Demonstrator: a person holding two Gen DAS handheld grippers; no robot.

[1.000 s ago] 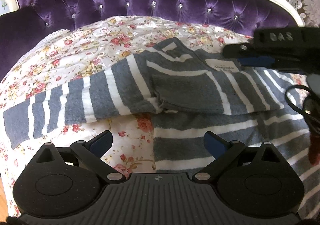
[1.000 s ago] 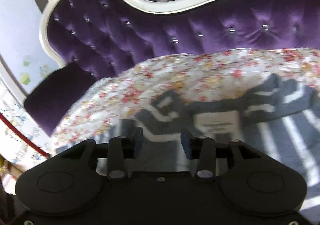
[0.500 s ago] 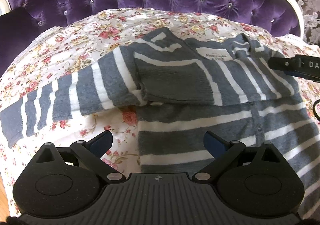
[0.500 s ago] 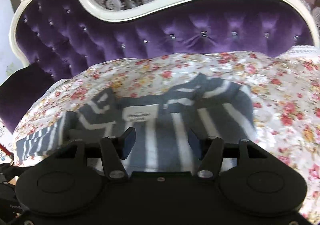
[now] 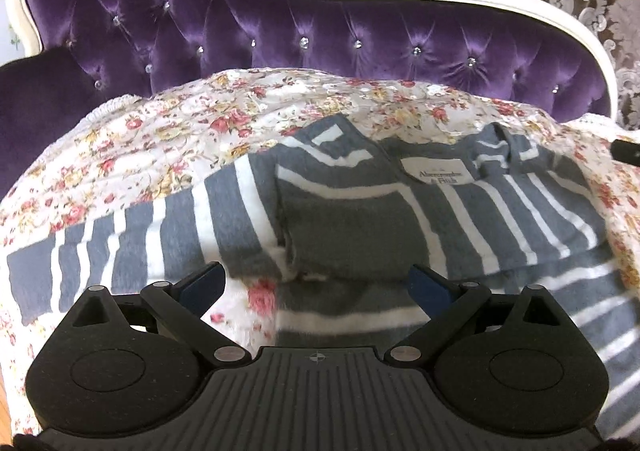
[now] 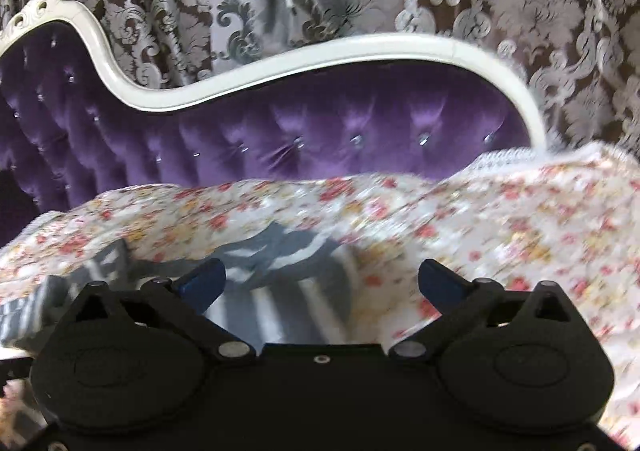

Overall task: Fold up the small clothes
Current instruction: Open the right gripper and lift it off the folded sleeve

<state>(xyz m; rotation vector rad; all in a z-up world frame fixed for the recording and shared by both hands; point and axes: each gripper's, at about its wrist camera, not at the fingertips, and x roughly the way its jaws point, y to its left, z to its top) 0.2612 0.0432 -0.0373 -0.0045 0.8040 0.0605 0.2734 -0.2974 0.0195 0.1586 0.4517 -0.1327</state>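
Grey-and-white striped garment (image 5: 360, 211): lies mid-frame on the floral cover (image 5: 160, 139), one sleeve extending to the left edge. Left gripper (image 5: 316, 285): bottom centre, tongs apart, holding nothing. Right gripper (image 6: 322, 281): bottom centre, tongs apart, holding nothing. Purple tufted sofa back (image 5: 280, 31): upper frame.

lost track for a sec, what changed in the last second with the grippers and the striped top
The right hand-held gripper opened wider and pulled back toward the striped top's right edge, off its label. The left hand-held gripper stayed open and holds nothing. The top's left sleeve stays spread out on the floral cover.
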